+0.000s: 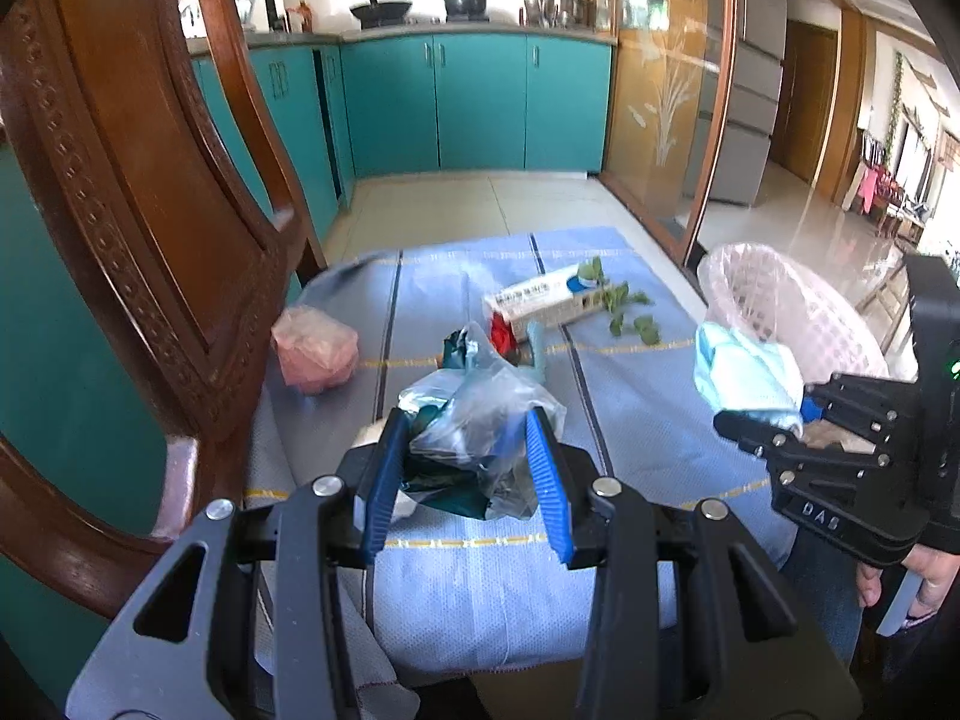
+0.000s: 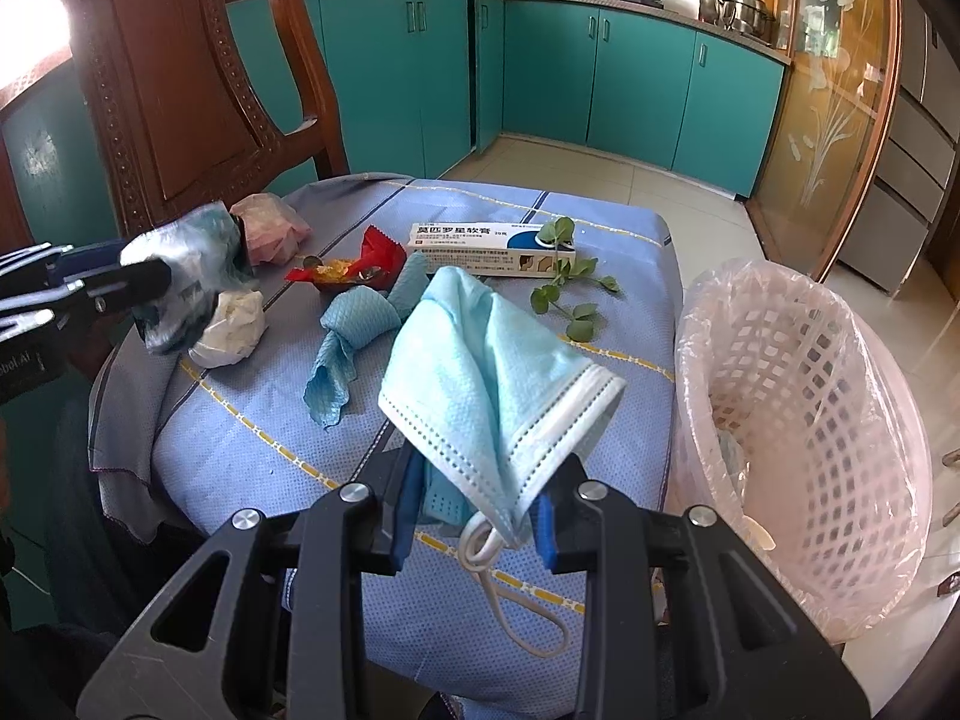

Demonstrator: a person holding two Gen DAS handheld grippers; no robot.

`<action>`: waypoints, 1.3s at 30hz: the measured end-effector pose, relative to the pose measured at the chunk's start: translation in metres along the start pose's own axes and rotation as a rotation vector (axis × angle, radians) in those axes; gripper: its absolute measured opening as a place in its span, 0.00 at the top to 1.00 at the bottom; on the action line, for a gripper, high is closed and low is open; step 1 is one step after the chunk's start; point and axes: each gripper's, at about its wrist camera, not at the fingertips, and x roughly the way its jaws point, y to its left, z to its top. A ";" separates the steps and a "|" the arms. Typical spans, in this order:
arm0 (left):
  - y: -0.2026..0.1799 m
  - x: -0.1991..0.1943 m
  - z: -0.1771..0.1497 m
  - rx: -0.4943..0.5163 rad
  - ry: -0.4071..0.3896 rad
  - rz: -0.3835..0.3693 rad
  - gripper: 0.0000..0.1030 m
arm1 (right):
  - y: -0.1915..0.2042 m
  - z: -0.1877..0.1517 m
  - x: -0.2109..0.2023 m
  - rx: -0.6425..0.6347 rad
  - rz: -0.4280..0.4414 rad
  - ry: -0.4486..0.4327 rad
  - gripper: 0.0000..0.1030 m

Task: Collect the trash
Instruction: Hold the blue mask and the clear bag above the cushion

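Here the trash lies on a blue cloth (image 2: 240,420) that covers a small table, and the cloth hangs over the near and left edges. The right gripper (image 2: 474,510) has its jaws closed partway on a light blue face mask (image 2: 492,372), which it holds up above the right part of the cloth, with the ear loop hanging down below the jaws. Just beside the right edge stands a pink basket (image 2: 810,396) with a thin bag inside; its mouth is open toward the mask and nothing stands between them. The left gripper (image 1: 468,462) holds a crumpled clear plastic bag (image 1: 480,414) between its blue pads (image 1: 381,480), lifted a little over the left part of the cloth. Under it lies a white crumpled paper (image 2: 231,330). Close on the left rises a dark wooden chair back (image 1: 150,180), so the room on that side is narrow. In the middle of the cloth lie a blue wipe (image 2: 342,354), a red wrapper (image 2: 348,267), a white medicine box (image 2: 486,249) and a green sprig (image 2: 570,294); a pink bag (image 2: 270,225) sits near the far left edge. Something small lies inside the basket, but I cannot tell what it is. Behind the table the tiled floor (image 1: 480,198) is open up to the teal cabinets (image 1: 480,102).
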 end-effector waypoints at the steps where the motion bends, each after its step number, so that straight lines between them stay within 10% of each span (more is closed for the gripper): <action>1: 0.000 -0.003 0.001 0.000 -0.014 0.001 0.60 | 0.000 0.000 0.000 0.000 0.002 -0.001 0.70; 39: 0.003 0.003 0.000 -0.017 0.002 0.000 0.60 | 0.002 -0.001 0.000 -0.004 0.009 0.000 0.70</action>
